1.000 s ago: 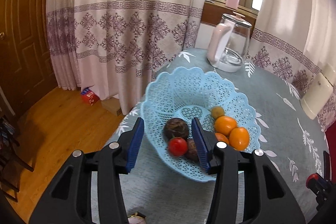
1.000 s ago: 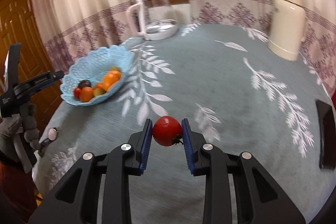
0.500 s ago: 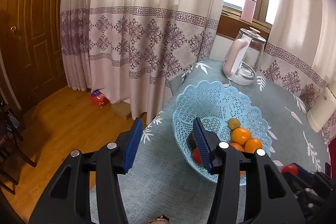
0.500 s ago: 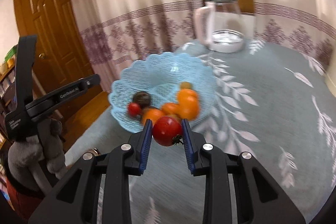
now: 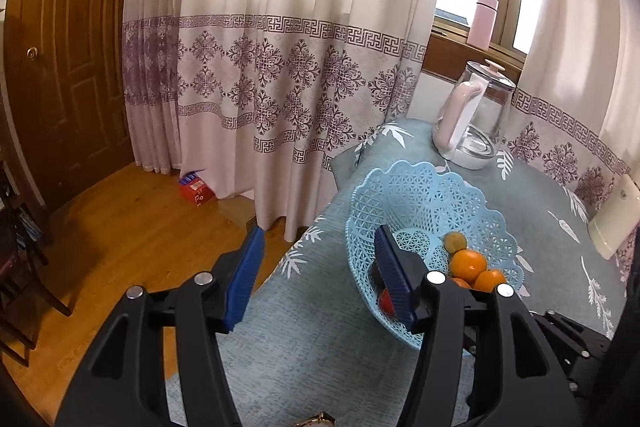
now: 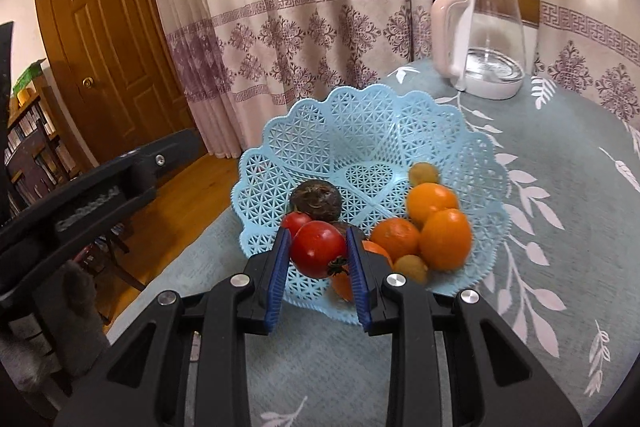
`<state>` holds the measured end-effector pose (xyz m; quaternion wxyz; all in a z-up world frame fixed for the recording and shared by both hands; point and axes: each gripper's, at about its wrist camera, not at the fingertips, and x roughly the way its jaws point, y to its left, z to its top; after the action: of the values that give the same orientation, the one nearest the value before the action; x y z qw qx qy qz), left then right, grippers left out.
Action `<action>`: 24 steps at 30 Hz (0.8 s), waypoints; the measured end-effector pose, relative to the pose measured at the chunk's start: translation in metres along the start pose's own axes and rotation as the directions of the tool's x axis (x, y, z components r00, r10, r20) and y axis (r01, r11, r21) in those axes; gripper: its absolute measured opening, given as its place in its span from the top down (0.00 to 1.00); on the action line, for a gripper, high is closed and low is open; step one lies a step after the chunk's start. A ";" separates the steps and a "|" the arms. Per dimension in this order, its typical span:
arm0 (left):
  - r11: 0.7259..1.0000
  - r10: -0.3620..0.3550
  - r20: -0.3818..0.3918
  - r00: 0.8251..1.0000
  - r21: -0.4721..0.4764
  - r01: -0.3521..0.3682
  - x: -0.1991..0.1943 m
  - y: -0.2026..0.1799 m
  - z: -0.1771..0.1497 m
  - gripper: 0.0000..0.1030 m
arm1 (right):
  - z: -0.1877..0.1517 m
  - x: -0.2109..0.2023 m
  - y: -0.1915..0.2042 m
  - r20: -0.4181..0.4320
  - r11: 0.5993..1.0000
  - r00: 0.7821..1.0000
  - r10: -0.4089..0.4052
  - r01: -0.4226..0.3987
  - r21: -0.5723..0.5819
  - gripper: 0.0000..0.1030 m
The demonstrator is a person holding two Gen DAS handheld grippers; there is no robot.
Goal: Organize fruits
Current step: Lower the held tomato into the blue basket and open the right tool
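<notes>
Fingers point(image 6: 280, 267) of right gripper point(image 6: 318, 257) pinch tomato point(image 6: 318, 249), seemingly above basket point(image 6: 360, 123).

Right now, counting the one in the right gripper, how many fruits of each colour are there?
Red tomatoes: 2, one in the right gripper, one in the basket
Oranges: 4, one partly hidden
Brown fruits: 2, one mostly hidden
Small yellow-green fruits: 2
Total: 10

Left gripper point(image 5: 318, 277) jaws apart, empty, beside blue basket point(image 5: 420, 199) rim.
</notes>
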<state>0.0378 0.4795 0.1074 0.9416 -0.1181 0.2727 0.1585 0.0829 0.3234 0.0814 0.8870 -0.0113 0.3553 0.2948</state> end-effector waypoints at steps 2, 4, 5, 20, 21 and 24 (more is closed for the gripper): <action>1.000 0.001 -0.003 1.000 -0.007 -0.001 0.001 0.001 0.000 0.43 | 0.001 0.005 0.002 -0.007 1.000 1.000 0.003 -0.003 -0.005 0.72; 1.000 0.002 -0.005 1.000 -0.007 -0.002 0.001 0.001 0.000 0.43 | 0.001 0.008 0.004 -0.014 1.000 1.000 0.006 -0.006 -0.007 0.71; 1.000 0.002 -0.005 1.000 -0.006 -0.002 0.001 0.000 0.000 0.43 | 0.002 0.008 0.004 -0.012 1.000 1.000 0.008 -0.008 -0.005 0.71; 1.000 -0.013 0.004 1.000 0.002 0.013 -0.002 -0.004 -0.001 0.13 | -0.021 -0.020 -0.032 0.006 0.992 1.000 -0.021 0.020 0.124 0.35; 1.000 -0.015 0.004 1.000 0.008 0.015 -0.003 -0.006 -0.002 0.13 | -0.022 -0.021 -0.036 0.006 0.991 1.000 -0.024 0.023 0.135 0.33; 1.000 -0.015 0.011 1.000 0.026 0.015 -0.005 -0.011 -0.002 0.08 | -0.027 -0.027 -0.049 -0.004 0.984 0.999 -0.046 0.046 0.170 0.26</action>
<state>0.0362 0.4678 0.1099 0.9457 -0.1069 0.2687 0.1485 0.0764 0.2631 0.0699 0.8912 0.0562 0.3789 0.2431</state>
